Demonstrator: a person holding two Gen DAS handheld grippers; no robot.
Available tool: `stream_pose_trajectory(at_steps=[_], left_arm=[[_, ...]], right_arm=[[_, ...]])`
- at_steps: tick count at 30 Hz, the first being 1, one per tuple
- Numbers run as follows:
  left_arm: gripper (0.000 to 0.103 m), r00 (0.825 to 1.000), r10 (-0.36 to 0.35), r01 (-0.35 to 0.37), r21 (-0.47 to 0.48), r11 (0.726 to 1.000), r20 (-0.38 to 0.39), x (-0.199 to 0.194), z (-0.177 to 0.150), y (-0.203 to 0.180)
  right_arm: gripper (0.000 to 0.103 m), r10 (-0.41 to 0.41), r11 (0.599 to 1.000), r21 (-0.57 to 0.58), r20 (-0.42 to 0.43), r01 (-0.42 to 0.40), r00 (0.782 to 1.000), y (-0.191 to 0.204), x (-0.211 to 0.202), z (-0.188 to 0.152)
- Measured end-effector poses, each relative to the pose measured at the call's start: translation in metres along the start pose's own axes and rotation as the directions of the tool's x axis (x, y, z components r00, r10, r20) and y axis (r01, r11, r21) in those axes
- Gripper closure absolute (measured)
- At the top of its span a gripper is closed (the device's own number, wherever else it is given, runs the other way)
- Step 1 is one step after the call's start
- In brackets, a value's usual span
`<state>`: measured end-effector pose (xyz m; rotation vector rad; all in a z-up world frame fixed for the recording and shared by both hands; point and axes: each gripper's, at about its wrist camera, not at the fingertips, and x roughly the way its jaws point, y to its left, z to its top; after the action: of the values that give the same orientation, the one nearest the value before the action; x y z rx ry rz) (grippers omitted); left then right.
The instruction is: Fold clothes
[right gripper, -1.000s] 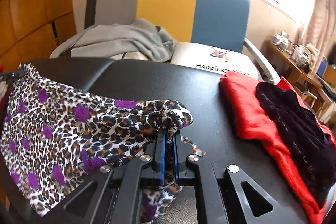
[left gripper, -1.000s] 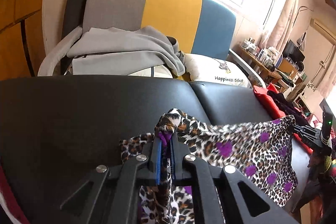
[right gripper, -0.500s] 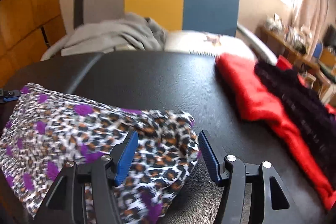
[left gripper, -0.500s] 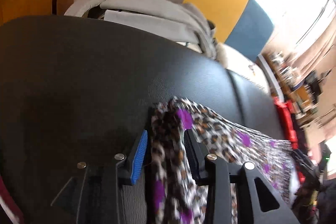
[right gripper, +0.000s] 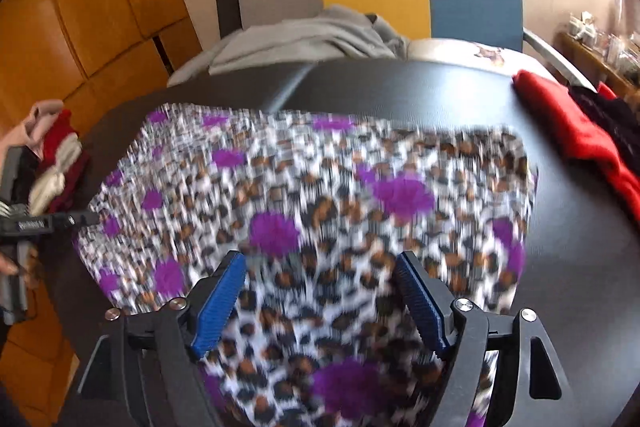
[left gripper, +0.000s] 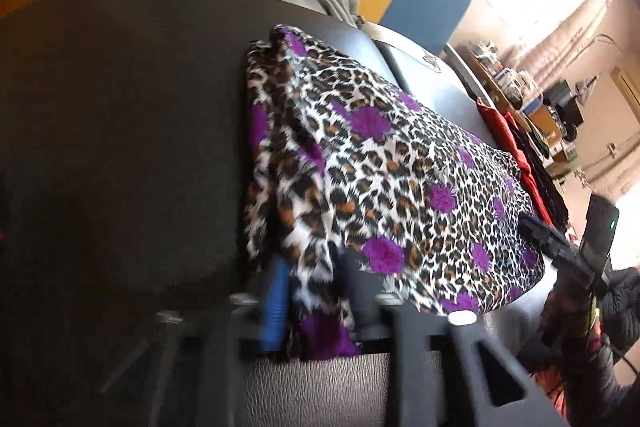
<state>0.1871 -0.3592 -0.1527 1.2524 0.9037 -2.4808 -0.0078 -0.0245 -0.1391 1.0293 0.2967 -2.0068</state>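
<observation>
- On the black padded bench (right gripper: pixel 580 227), near its front edge, the leopard-print garment (right gripper: pixel 320 195) lies folded over.
- I have the left gripper (left gripper: pixel 316 303) pinched shut on its hanging front edge.
- My right gripper (right gripper: pixel 320 303) is opening; cloth lies between the jaws, unpressed.
- I judge the cloth light, limp and slippery; grip doubled edges at corners.
</observation>
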Motion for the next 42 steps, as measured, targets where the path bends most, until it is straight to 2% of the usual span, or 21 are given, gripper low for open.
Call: stream_pose_trajectory(at_steps=[3, 6, 8, 10, 11, 13, 14, 16, 18, 19, 20, 21, 24, 27, 29, 31, 32, 34, 36, 38, 42], left_arm=[[0.099, 0.999, -0.012, 0.013, -0.02, 1.0, 0.049, -0.018, -0.024, 0.002], [0.099, 0.996, -0.038, 0.045, -0.093, 0.995, 0.076, -0.031, -0.058, 0.012], [0.098, 0.992, -0.089, 0.103, -0.173, 0.979, 0.086, -0.033, -0.085, 0.025], [0.097, 0.984, -0.137, 0.161, -0.229, 0.96, 0.115, -0.04, -0.106, 0.031], [0.096, 0.982, -0.147, 0.174, -0.251, 0.952, 0.122, -0.043, -0.115, 0.033], [0.096, 0.984, -0.121, 0.154, -0.273, 0.95, 0.134, -0.05, -0.123, 0.033], [0.095, 0.985, -0.103, 0.14, -0.282, 0.949, 0.14, -0.053, -0.127, 0.033], [0.087, 0.986, -0.066, 0.111, -0.307, 0.945, 0.154, -0.062, -0.129, 0.036], [0.075, 0.984, 0.014, 0.045, -0.326, 0.944, 0.176, -0.072, -0.121, 0.035], [0.075, 0.98, 0.065, 0.0, -0.326, 0.945, 0.188, -0.077, -0.117, 0.034], [0.075, 0.973, 0.109, -0.041, -0.313, 0.949, 0.203, -0.081, -0.113, 0.03], [0.074, 0.969, 0.125, -0.059, -0.289, 0.956, 0.215, -0.082, -0.108, 0.022], [0.073, 0.967, 0.101, -0.056, -0.194, 0.98, 0.233, -0.076, -0.093, -0.007], [0.072, 0.976, 0.052, -0.044, -0.044, 0.998, 0.21, -0.057, -0.084, -0.053], [0.072, 0.985, 0.019, -0.033, 0.081, 0.996, 0.17, -0.044, -0.081, -0.085], [0.07, 0.989, -0.023, -0.006, 0.2, 0.98, 0.145, -0.036, -0.085, -0.112], [0.068, 0.992, -0.036, 0.004, 0.266, 0.964, 0.117, -0.031, -0.09, -0.127], [0.068, 0.998, -0.023, 0.002, 0.349, 0.937, 0.057, -0.013, -0.099, -0.147], [0.069, 1.0, 0.005, 0.001, 0.39, 0.921, -0.015, 0.007, -0.106, -0.154], [0.069, 0.999, 0.039, -0.028, 0.398, 0.917, -0.021, 0.017, -0.112, -0.154], [0.069, 0.999, 0.019, -0.002, 0.357, 0.934, -0.042, 0.013, -0.11, -0.149]], right_arm=[[0.024, -0.012, 1.0, -0.003, -0.018, 0.012, 1.0, -0.003, -0.003, -0.024], [0.022, -0.01, 0.996, -0.084, -0.018, 0.008, 1.0, 0.005, -0.022, -0.054], [0.018, -0.017, 0.99, -0.142, 0.013, 0.018, 1.0, 0.009, -0.034, -0.076], [0.017, 0.005, 0.993, -0.114, 0.024, -0.002, 1.0, 0.006, -0.042, -0.085], [0.012, 0.016, 0.995, -0.102, 0.024, -0.013, 1.0, 0.005, -0.047, -0.089], [0.01, 0.063, 0.996, -0.058, -0.002, -0.063, 0.998, 0.0, -0.056, -0.089], [0.01, 0.121, 0.993, 0.001, -0.009, -0.121, 0.993, -0.007, -0.066, -0.088], [0.01, 0.184, 0.979, 0.087, 0.029, -0.186, 0.982, -0.024, -0.086, -0.088], [0.006, 0.231, 0.958, 0.163, 0.053, -0.236, 0.972, -0.047, -0.104, -0.092], [0.004, 0.252, 0.944, 0.204, 0.057, -0.258, 0.966, -0.061, -0.113, -0.096], [0.004, 0.263, 0.935, 0.229, 0.058, -0.27, 0.963, -0.069, -0.118, -0.1], [0.004, 0.275, 0.926, 0.254, 0.058, -0.28, 0.96, -0.077, -0.123, -0.105], [0.004, 0.317, 0.896, 0.313, 0.041, -0.313, 0.948, -0.092, -0.125, -0.12], [0.004, 0.357, 0.876, 0.32, 0.072, -0.36, 0.931, -0.089, -0.117, -0.124], [0.004, 0.38, 0.864, 0.319, 0.095, -0.389, 0.92, -0.086, -0.112, -0.125], [0.004, 0.413, 0.854, 0.296, 0.111, -0.427, 0.904, -0.079, -0.106, -0.117], [0.004, 0.473, 0.827, 0.292, 0.097, -0.48, 0.876, -0.077, -0.101, -0.113], [0.003, 0.591, 0.76, 0.288, 0.064, -0.582, 0.804, -0.072, -0.091, -0.106], [0.003, 0.631, 0.756, 0.261, -0.051, -0.6, 0.774, -0.065, -0.08, -0.106], [0.003, 0.653, 0.754, 0.226, -0.154, -0.617, 0.742, -0.062, -0.075, -0.106], [0.011, 0.516, 0.854, 0.128, -0.332, -0.504, 0.79, -0.068, -0.079, -0.102]])
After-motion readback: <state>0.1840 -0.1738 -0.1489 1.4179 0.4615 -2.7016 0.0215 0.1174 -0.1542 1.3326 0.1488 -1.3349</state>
